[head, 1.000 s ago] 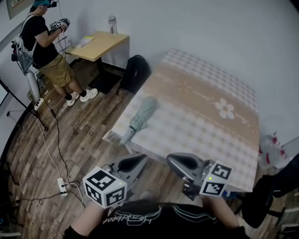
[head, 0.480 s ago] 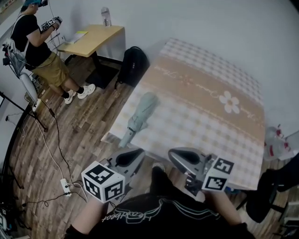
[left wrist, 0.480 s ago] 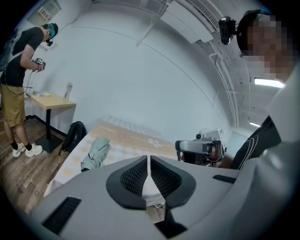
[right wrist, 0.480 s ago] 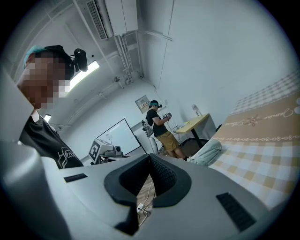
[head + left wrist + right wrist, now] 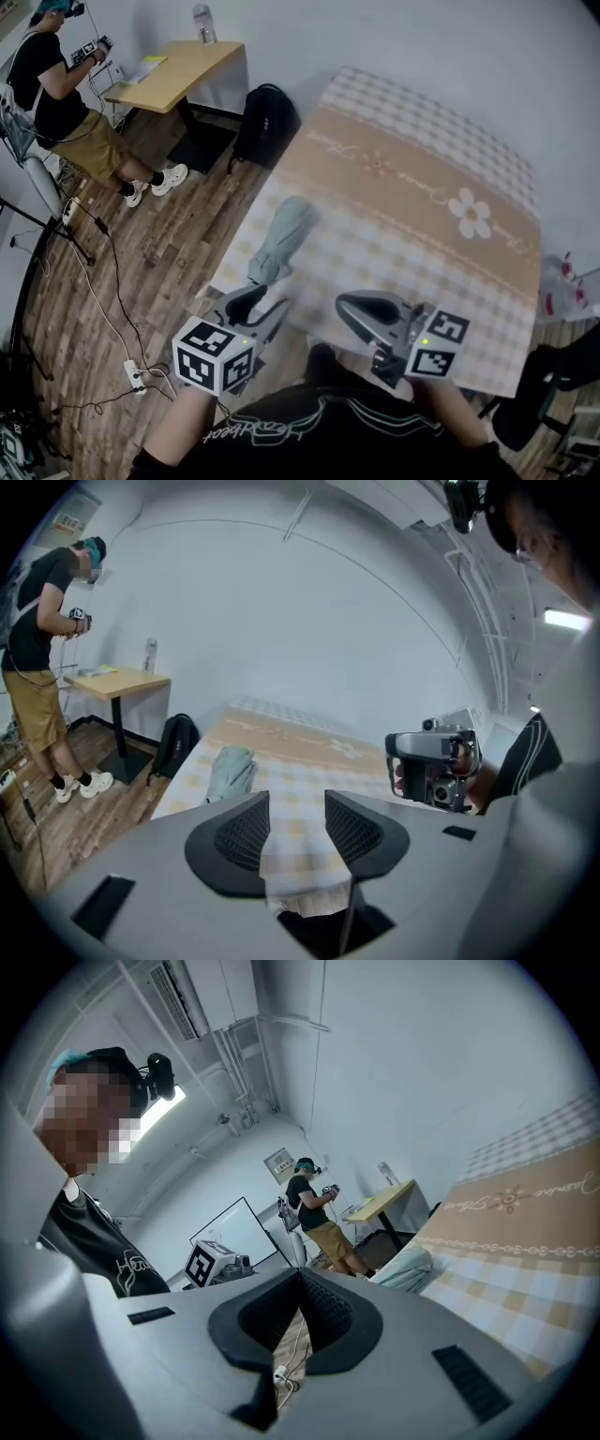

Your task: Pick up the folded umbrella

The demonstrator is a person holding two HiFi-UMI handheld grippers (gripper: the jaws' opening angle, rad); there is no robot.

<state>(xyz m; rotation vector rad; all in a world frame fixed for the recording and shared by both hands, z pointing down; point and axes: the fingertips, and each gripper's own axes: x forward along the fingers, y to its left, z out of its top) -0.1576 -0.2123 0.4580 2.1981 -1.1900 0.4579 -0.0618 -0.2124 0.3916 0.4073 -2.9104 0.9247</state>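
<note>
The wide surface (image 5: 412,220), covered by a beige-and-white checked cloth with a white flower print, fills the head view from 12 to 3 o'clock. The folded pale-green fabric umbrella (image 5: 279,240) lies flat on it along the 9 o'clock edge. Its narrow handle end is turned toward 6 o'clock, close to the near corner. I judge that this suits me, since the slim end is the part nearest my reach.

My left hand-held gripper (image 5: 258,305) hangs at that corner, with the umbrella at its 12 o'clock, near and, as far as I can tell, not touched. Its jaws have just been opening and stand spread with nothing between them, only checked cloth beyond. I read that as getting ready to close on the umbrella. My right hand-held gripper (image 5: 361,311) hovers at 3 o'clock of the left one, over the near edge, with its jaws pressed together and empty. I judge it is simply standing by.

The head view gives the layout but hides both jaw gaps under the grippers' bodies. The left gripper view shows its gap plainly and puts the umbrella at 10 o'clock of it, so the aim sits off to one side. Only the right gripper view shows that gripper's pads meeting, with the umbrella at 3 o'clock and well apart.
</note>
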